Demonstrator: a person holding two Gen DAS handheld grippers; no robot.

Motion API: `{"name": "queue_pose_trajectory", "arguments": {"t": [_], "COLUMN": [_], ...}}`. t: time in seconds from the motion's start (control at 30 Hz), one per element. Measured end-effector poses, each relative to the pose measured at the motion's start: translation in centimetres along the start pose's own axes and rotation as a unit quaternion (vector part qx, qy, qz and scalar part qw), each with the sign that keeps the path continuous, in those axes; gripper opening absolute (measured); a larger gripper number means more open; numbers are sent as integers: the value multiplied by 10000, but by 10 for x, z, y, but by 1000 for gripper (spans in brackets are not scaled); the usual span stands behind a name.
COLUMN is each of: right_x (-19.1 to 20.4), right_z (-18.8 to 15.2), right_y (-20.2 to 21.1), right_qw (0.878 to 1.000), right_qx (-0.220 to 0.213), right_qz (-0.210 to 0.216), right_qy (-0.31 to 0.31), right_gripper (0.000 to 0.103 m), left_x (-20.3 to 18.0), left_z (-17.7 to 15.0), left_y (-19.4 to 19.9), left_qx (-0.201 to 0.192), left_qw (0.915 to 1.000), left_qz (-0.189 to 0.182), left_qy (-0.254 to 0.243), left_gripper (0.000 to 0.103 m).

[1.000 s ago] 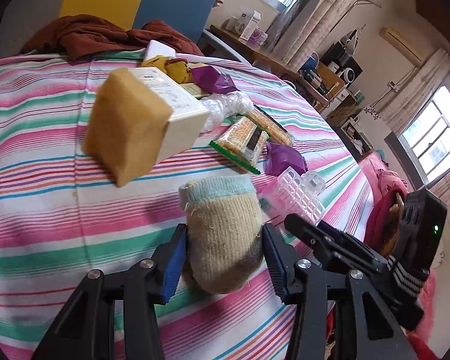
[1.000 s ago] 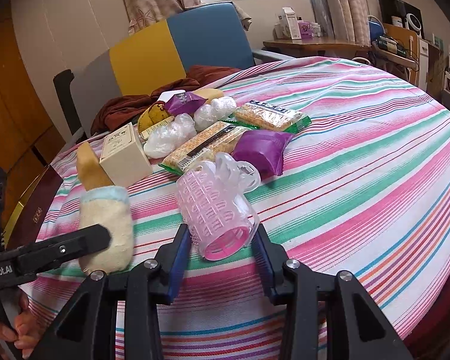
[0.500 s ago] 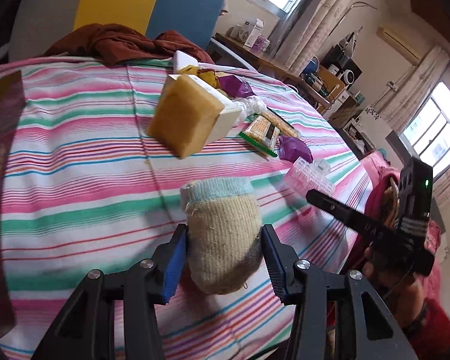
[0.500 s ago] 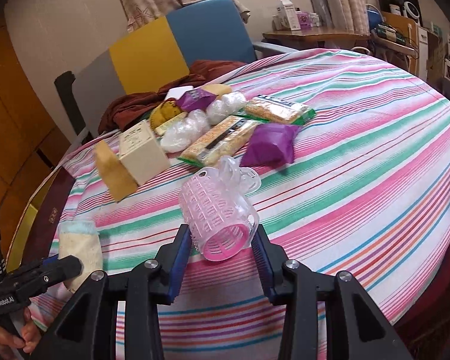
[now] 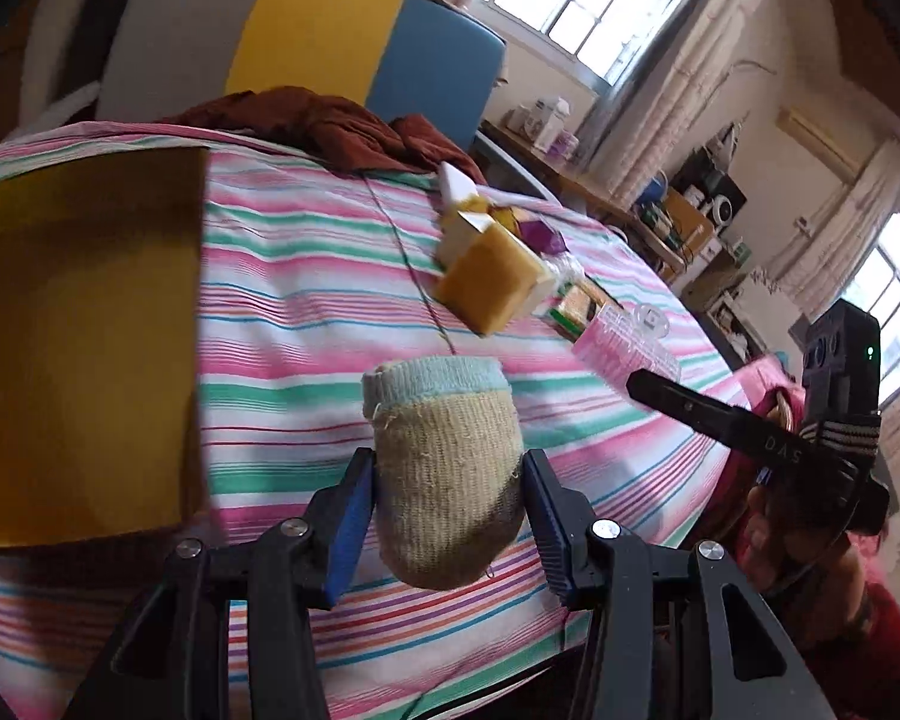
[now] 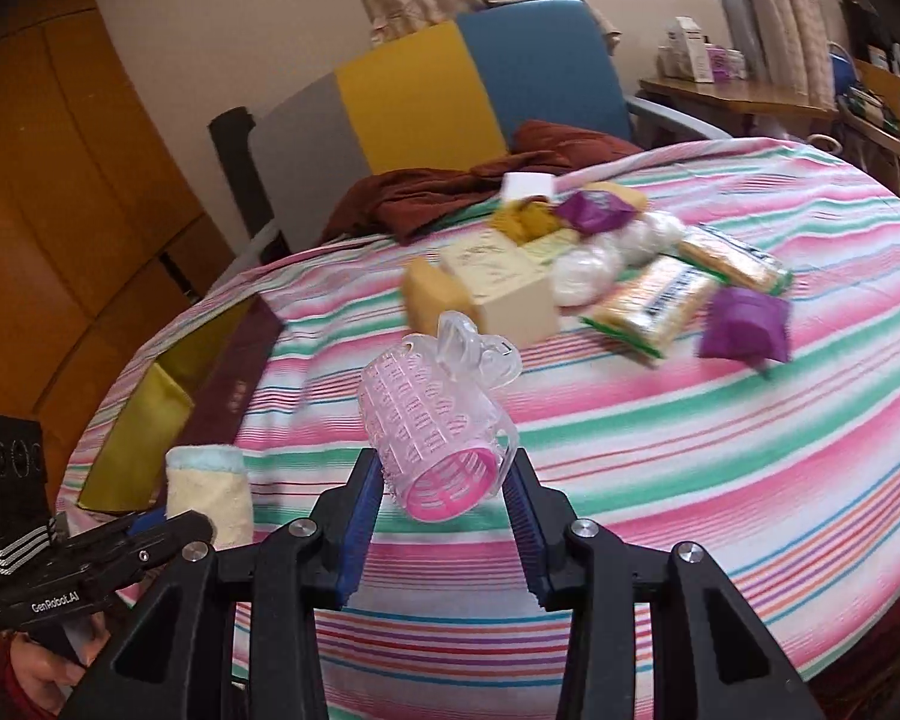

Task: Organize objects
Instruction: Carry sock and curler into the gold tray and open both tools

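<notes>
both loads carried left toward yellow-lined open box (image 5: 84,354) | left gripper (image 5: 447,519) clamps beige knitted sock (image 5: 447,468) | right gripper (image 6: 444,510) clamps pink plastic hair roller (image 6: 435,429), above striped tablecloth (image 6: 720,450) | likely drop-off next

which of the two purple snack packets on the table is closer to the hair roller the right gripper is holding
The purple packet lying alone at the right end of the cracker packs, on bare striped cloth. The other purple packet sits farther back in the pile, by the white box.

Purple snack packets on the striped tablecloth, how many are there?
2. One crinkled purple foil packet lies alone at the near right end of the pile; another purple packet sits on top at the back, by the yellow items. More may be hidden underneath.
</notes>
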State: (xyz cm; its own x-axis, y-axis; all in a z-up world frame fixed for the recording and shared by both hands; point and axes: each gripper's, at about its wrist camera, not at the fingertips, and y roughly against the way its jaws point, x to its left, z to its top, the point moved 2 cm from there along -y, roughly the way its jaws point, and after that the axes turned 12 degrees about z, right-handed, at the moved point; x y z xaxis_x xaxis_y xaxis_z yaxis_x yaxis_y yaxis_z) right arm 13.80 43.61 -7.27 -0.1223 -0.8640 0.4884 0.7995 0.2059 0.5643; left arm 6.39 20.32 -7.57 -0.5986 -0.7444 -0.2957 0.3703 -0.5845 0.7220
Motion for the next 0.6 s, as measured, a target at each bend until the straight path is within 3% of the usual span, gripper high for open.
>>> {"name": "queue_pose_trajectory", "arguments": {"t": [0.23, 0.4, 0.6], "right_x": [72, 127, 176], "right_z": [6, 7, -2], "right_y": [-25, -52, -89], "right_qw": [9970, 9906, 9798], "right_qx": [79, 273, 719], "right_qz": [634, 996, 1264], "right_qy": [427, 894, 1376], "right_gripper": [41, 41, 41], "left_x": [43, 92, 154], "left_z": [11, 13, 13], "left_y": [47, 67, 79], "left_qx": [-494, -730, -709], "left_qw": [9978, 9921, 9803], "left_qz": [64, 621, 1293], "left_qy": [439, 806, 1311], "left_gripper": [49, 49, 50]}}
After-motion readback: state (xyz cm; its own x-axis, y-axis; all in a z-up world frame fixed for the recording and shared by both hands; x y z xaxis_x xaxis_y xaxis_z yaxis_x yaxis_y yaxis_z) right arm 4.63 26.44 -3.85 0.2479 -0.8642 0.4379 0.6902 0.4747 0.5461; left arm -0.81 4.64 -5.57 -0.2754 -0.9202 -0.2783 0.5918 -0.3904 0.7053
